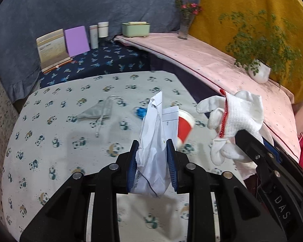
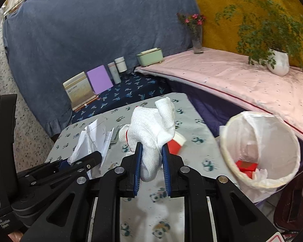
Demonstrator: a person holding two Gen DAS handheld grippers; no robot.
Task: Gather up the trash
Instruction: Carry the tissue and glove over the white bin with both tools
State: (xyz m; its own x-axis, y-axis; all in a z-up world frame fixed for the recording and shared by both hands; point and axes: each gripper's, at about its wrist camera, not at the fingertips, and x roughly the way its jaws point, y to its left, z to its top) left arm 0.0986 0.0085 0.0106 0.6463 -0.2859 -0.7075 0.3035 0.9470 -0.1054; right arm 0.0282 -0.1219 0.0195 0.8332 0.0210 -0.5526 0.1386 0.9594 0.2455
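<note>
My left gripper (image 1: 153,151) is shut on a crumpled white paper (image 1: 154,139), lifted above the panda-print table (image 1: 60,141). My right gripper (image 2: 151,151) is shut on a white knit glove (image 2: 151,131) with a red cuff edge, also held off the table. In the left wrist view the glove (image 1: 238,119) hangs at the right in the other gripper's fingers. A red and white paper cup (image 1: 184,128) lies on its side on the table behind the paper. A grey face mask (image 1: 99,112) and a small blue item (image 1: 140,113) lie farther back.
A white bin (image 2: 230,141) lined with a plastic bag stands right of the table, with red trash inside. Behind it runs a pink-covered shelf (image 2: 242,80) carrying a potted plant (image 2: 276,60) and a flower vase (image 2: 198,42). Cards, tubes and a green box (image 2: 149,57) line the back.
</note>
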